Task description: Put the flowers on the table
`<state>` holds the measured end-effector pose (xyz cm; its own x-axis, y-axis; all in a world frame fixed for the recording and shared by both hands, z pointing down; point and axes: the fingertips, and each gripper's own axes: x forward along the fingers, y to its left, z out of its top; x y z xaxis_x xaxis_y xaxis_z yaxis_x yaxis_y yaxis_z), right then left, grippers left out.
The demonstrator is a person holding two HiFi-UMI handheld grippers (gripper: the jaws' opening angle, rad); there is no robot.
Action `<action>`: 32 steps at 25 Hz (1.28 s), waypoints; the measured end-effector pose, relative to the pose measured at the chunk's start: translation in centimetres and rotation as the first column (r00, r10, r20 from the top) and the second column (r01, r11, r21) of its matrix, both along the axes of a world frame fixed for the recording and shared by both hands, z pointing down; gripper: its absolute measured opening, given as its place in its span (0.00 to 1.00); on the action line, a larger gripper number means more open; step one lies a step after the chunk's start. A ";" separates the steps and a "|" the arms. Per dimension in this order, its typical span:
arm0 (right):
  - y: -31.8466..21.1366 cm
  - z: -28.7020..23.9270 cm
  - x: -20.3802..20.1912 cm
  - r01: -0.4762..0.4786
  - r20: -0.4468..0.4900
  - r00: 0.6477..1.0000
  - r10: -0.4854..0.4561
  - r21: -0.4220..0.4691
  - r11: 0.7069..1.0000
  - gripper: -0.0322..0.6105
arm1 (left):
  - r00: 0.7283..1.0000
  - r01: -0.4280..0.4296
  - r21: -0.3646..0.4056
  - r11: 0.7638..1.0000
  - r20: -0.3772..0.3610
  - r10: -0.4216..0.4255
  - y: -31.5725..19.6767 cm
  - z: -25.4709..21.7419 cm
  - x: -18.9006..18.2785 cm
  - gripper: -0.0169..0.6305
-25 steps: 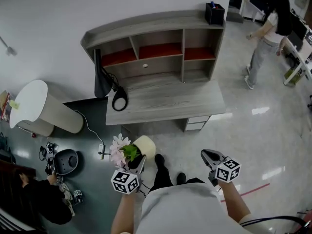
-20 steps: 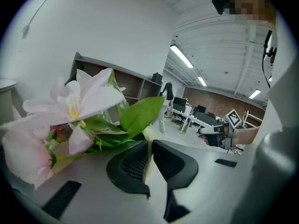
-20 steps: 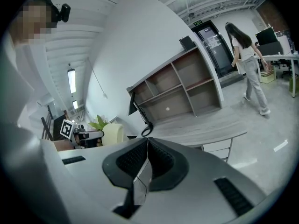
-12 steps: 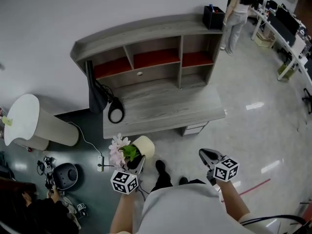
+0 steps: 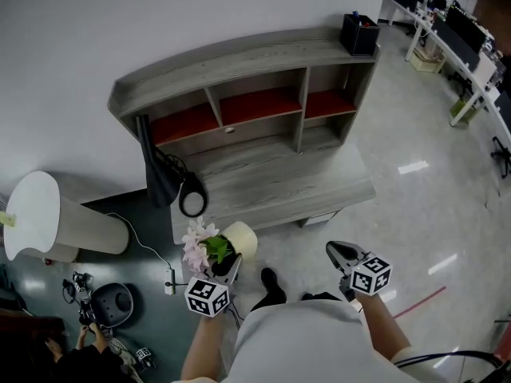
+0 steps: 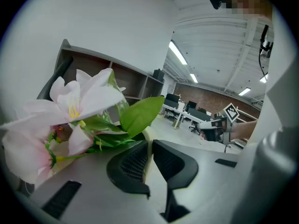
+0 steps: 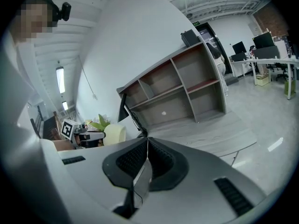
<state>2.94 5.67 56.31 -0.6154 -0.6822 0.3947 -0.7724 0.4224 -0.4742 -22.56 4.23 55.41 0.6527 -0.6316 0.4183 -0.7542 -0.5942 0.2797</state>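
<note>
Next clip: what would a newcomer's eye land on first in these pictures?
The pink flowers in a cream pot stand out at the lower left, carried by the left tool, whose jaws pinch the pot's rim. Ahead stands a grey wooden desk with a shelf unit lined in red. The right tool hangs shut and empty at the lower right.
</note>
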 end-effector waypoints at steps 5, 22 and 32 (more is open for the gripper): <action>-2.0 0.0 -1.5 -0.035 -0.006 0.999 0.035 0.000 0.999 0.08 | 0.998 -0.056 -0.001 0.998 0.013 0.056 -2.3 0.2 -1.1 0.10; -3.4 0.4 -4.4 -0.130 -0.015 0.991 0.130 -0.013 0.991 0.08 | 0.987 -0.158 -0.020 0.987 -0.010 0.158 -5.9 1.0 -2.9 0.10; -5.3 0.7 -4.3 -0.110 -0.008 0.994 0.110 -0.021 0.994 0.08 | 0.990 -0.142 -0.034 0.989 -0.013 0.142 -7.3 1.3 -2.3 0.10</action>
